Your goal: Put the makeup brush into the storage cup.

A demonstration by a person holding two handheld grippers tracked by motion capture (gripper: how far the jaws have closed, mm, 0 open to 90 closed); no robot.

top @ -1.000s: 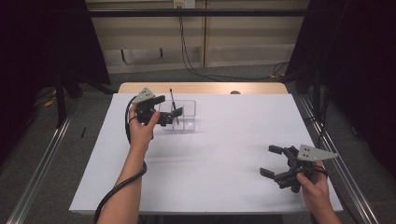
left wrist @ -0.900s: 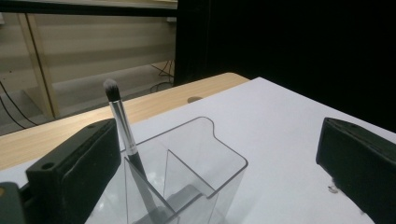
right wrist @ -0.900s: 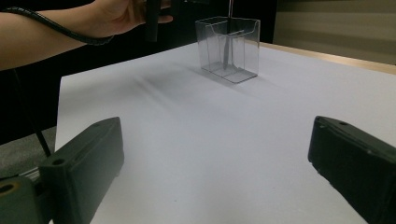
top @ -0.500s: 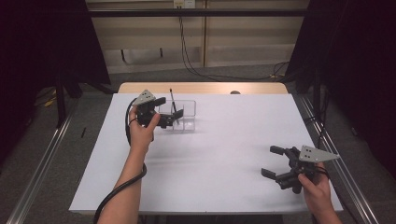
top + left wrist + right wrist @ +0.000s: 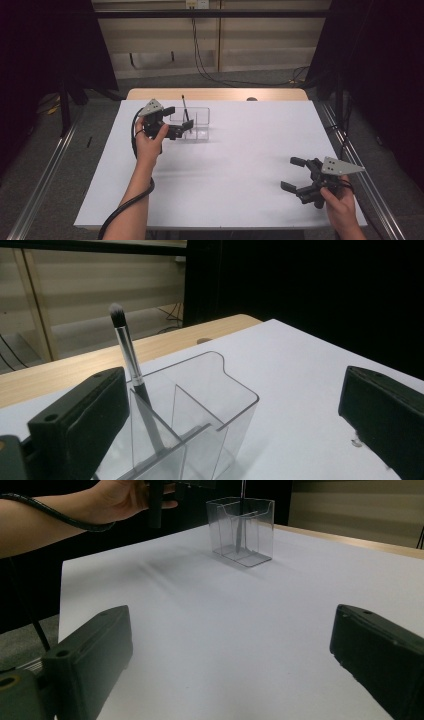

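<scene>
A clear plastic organiser (image 5: 199, 123) with several compartments stands at the back left of the white table. A makeup brush (image 5: 185, 107) stands upright in it, bristles up. My left gripper (image 5: 181, 116) hovers open at the organiser's left side and holds nothing. In the left gripper view the brush (image 5: 125, 340) leans in a compartment of the organiser (image 5: 210, 405), just right of my left jaw, between the wide-apart jaws of the left gripper (image 5: 230, 405). My right gripper (image 5: 290, 173) is open and empty near the front right. In its own view the right gripper (image 5: 232, 645) faces the organiser (image 5: 250, 527) across bare table.
The white table top (image 5: 240, 165) has a wooden strip (image 5: 215, 94) along its back edge. Metal rails (image 5: 45, 165) run down both sides on the floor. The person's left hand (image 5: 120, 497) and cable show in the right gripper view.
</scene>
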